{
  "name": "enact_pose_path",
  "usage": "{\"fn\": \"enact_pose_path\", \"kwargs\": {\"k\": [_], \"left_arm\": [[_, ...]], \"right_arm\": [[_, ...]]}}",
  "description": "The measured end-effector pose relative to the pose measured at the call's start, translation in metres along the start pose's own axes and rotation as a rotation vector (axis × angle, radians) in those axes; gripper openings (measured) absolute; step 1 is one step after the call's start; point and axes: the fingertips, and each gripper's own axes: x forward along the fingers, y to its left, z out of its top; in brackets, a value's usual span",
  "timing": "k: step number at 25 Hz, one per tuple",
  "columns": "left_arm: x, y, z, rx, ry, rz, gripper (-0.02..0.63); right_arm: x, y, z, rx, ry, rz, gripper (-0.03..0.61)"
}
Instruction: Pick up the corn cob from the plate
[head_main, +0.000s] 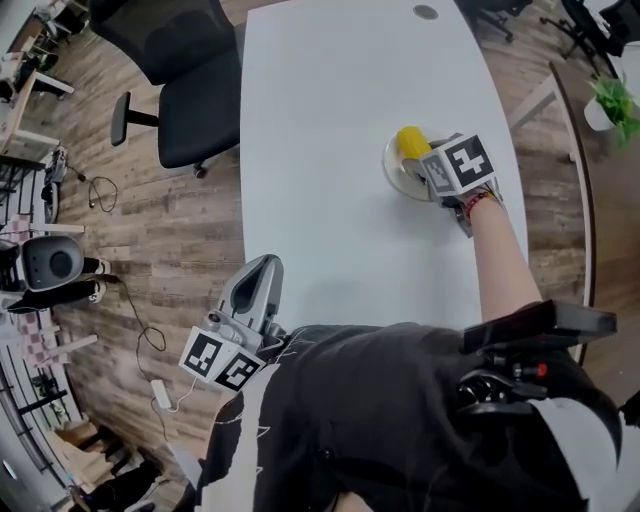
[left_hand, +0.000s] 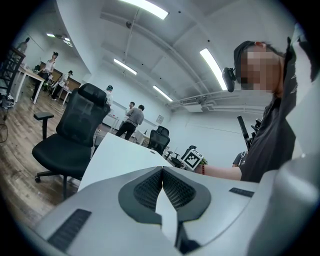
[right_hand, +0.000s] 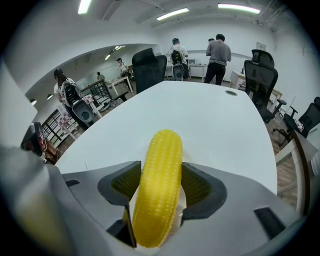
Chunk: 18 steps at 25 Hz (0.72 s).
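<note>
The yellow corn cob (head_main: 409, 140) lies on a small glass plate (head_main: 393, 172) at the right of the white table. My right gripper (head_main: 426, 160) points steeply down over the plate, its marker cube hiding the fingertips in the head view. In the right gripper view the corn cob (right_hand: 159, 185) runs lengthwise between the wide-spread jaws of the right gripper (right_hand: 160, 187). The dark pads (right_hand: 201, 186) flank it closely without visibly squeezing it. My left gripper (head_main: 263, 268) hangs at the table's near left edge, and its pads (left_hand: 176, 190) meet with nothing between them.
The white table (head_main: 330, 120) stretches away with a round cable port (head_main: 425, 12) at its far end. A black office chair (head_main: 180, 80) stands by its left side. Several people and more chairs (right_hand: 261, 67) are across the room.
</note>
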Motion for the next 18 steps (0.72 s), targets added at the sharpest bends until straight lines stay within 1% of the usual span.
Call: {"fn": "enact_pose_path", "kwargs": {"k": [5,7,9,12,15,18], "left_arm": [[-0.011,0.004,-0.006,-0.010,0.004,0.009,0.015],[-0.015,0.006,-0.005,-0.011,-0.001,0.011,0.015],[-0.018,0.007,-0.003,-0.013,-0.008,0.016,0.015],[-0.020,0.008,-0.004,-0.027,-0.014,0.035,0.015],[-0.025,0.007,-0.014,-0.043,-0.005,0.054,0.015],[-0.033,0.007,-0.024,-0.062,0.003,0.074,0.015]], "right_arm": [[0.005,-0.002,-0.003,0.061,0.109,-0.002,0.261],[0.009,0.000,-0.006,0.055,0.140,-0.009,0.262],[0.013,0.000,-0.009,0.021,0.161,-0.036,0.258],[0.014,-0.003,-0.010,-0.016,0.170,-0.065,0.258],[0.013,-0.007,-0.012,-0.020,0.157,-0.064,0.259],[0.011,-0.007,-0.012,-0.009,0.119,-0.061,0.259]]}}
